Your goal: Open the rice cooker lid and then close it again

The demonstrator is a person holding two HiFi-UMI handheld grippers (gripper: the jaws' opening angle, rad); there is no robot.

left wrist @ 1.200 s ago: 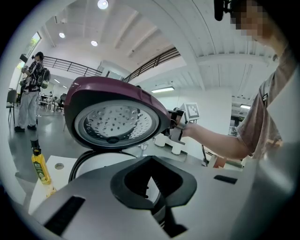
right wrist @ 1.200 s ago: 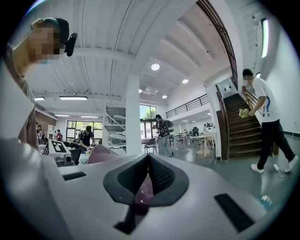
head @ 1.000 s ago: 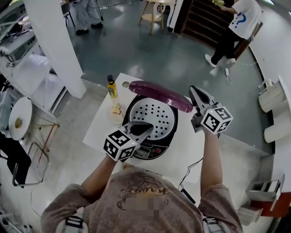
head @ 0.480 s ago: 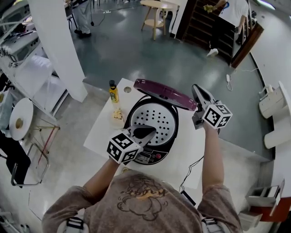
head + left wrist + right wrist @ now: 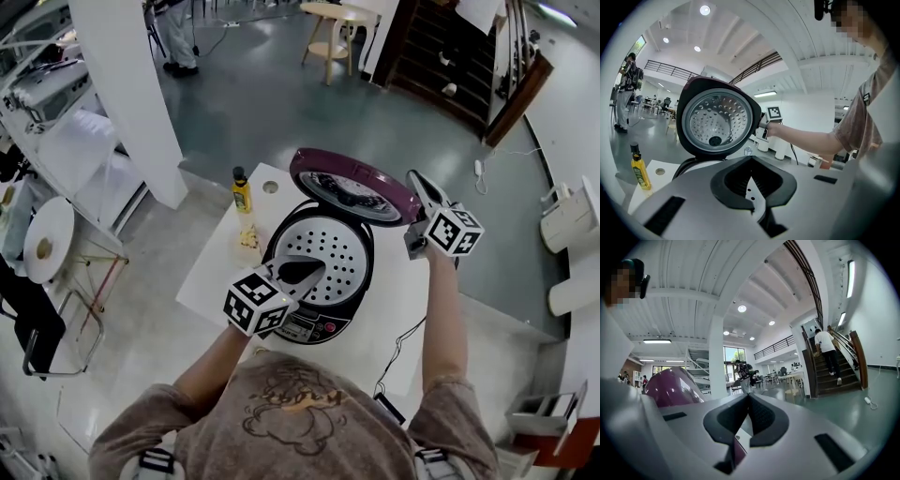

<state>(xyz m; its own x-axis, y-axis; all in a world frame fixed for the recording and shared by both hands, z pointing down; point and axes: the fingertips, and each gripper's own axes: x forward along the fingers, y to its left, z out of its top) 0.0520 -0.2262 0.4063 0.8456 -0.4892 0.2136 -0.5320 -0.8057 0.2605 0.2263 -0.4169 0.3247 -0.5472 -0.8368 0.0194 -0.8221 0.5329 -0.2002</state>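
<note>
The rice cooker (image 5: 319, 298) stands on a white table (image 5: 217, 274) with its purple lid (image 5: 352, 185) swung up at the far side. The lid's silvery underside (image 5: 717, 122) faces me, and the perforated inner plate (image 5: 323, 246) lies bare. My left gripper (image 5: 314, 267) is shut and empty, hovering over the cooker's front rim. In the left gripper view its jaws (image 5: 751, 161) meet in front of the lid. My right gripper (image 5: 414, 176) is shut at the lid's right edge; whether it touches I cannot tell. In the right gripper view the lid (image 5: 675, 387) shows to the left of the closed jaws (image 5: 749, 397).
A yellow bottle (image 5: 242, 192) stands at the table's far left corner beside a round hole (image 5: 271, 187), with a small yellowish item (image 5: 248, 236) near it. A black cord (image 5: 398, 347) runs off the near right. A white pillar (image 5: 122, 84) and shelves stand left.
The lid has swung further open, from showing its purple top to showing its underside. My right gripper has moved away from me alongside the lid's edge. The left gripper has stayed put.
</note>
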